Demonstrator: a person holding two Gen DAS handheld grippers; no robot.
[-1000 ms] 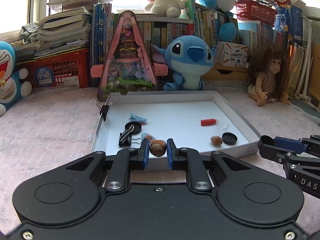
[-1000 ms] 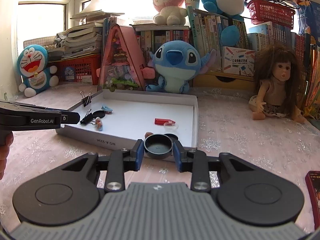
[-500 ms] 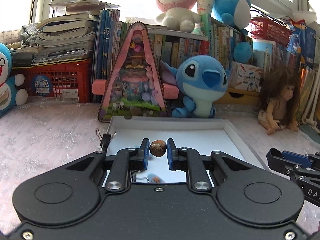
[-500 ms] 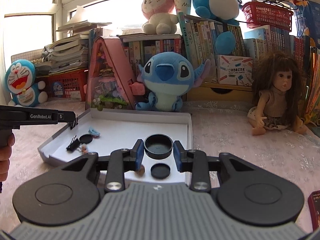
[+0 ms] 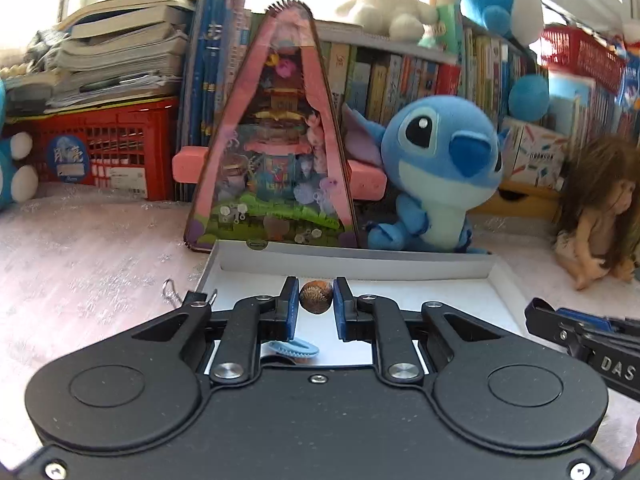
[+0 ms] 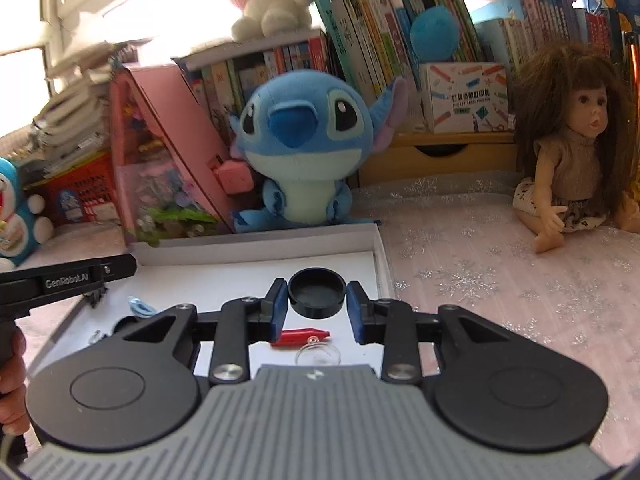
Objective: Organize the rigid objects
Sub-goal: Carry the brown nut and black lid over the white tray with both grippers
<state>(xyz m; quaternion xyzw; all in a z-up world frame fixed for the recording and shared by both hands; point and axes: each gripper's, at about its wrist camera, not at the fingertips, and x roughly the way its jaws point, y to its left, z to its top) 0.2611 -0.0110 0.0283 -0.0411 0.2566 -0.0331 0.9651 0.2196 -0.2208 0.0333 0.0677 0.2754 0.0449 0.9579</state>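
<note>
1. Both grippers have come forward over the white tray (image 6: 256,254) since a second ago, when they hung back at its near edge; the far wall of the tray now lies just ahead of their fingertips.
2. At the left gripper (image 5: 316,298), the blue pads pinch a small brown shell (image 5: 315,297) between them, held above the tray floor.
3. Just under and behind that gripper's fingers, a light blue hair clip (image 5: 294,350) lies on the tray floor.
4. At the right gripper (image 6: 316,294), the black round cap (image 6: 316,292) sits between the fingers, but a gap shows on each side of it, so the jaws have let go and stand apart.
5. Behind the right gripper's fingertips, closer to its body, a red whistle-like piece (image 6: 302,336) lies on the tray, and a clear little dome (image 6: 318,356) lies nearer still.
6. Beyond the tray's far wall, ahead of both grippers, sits a blue plush toy (image 6: 298,152), with a pink triangular toy box (image 5: 276,148) to its left.
7. Far off to the right of the right gripper, a long-haired doll (image 6: 572,148) sits on the pink cloth (image 6: 500,280).
</note>
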